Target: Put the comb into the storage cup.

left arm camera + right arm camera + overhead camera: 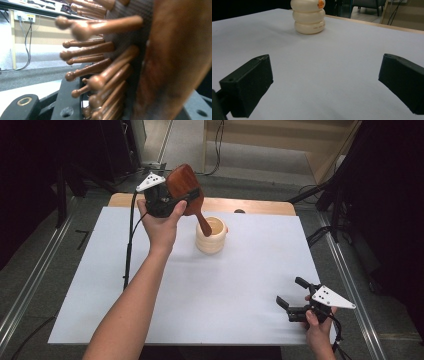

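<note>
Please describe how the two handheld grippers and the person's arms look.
Both the left gripper and the right gripper are black with two blocky jaws, each topped by a grey three-cornered plate with small dots. A black cable trails from the left one. The forearms are bare, without sleeves.

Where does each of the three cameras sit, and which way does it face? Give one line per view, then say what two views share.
High view: above the person's side, looking forward and down on the white table; both forearms and hands show, the left gripper holding a wooden hairbrush.
Left gripper view: rides on the left gripper, looking along its jaws at the brush's pins.
Right gripper view: rides on the right gripper, low over the table, facing the cream holder; its jaws stand apart.
Shared: high and right gripper views both show the cream holder.
</note>
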Motion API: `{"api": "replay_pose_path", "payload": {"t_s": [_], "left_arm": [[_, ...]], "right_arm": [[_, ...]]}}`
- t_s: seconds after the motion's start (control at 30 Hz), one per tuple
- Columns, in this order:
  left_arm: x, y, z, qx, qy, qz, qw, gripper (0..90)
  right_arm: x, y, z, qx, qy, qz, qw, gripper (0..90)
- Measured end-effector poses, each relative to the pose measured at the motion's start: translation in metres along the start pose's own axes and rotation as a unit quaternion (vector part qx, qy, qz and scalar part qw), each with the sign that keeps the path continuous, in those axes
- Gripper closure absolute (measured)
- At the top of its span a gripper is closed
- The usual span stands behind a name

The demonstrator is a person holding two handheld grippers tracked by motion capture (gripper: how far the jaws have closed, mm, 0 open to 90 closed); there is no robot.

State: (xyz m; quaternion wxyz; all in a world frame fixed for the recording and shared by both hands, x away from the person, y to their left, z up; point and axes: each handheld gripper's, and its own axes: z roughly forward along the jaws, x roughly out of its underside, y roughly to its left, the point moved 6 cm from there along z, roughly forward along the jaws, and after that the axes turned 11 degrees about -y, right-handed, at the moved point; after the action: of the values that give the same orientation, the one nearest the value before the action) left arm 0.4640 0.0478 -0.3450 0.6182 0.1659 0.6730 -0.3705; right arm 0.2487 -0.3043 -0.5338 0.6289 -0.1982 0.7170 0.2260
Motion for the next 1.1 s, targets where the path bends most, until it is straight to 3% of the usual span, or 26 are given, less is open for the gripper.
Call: {"api": "replay_pose_path", "payload": {"t_s": [0.27, 0.6, 1.1], "left_arm": [[0.000, 0.005, 0.004, -0.018, -0.010, -0.004, 0.9998, 53.2], [0.004, 0.009, 0.010, -0.027, -0.015, -0.004, 0.9995, 53.1], [0.020, 0.015, 0.020, -0.041, -0.012, -0.006, 0.9991, 52.9]], "right_arm": [[0.000, 0.000, 0.000, 0.000, 0.000, -0.001, 1.0000, 0.0], [0.000, 0.000, 0.001, 0.000, 0.000, -0.003, 1.0000, 0.0], [0.000, 0.000, 0.000, 0.000, -0.001, -0.002, 1.0000, 0.0]]}}
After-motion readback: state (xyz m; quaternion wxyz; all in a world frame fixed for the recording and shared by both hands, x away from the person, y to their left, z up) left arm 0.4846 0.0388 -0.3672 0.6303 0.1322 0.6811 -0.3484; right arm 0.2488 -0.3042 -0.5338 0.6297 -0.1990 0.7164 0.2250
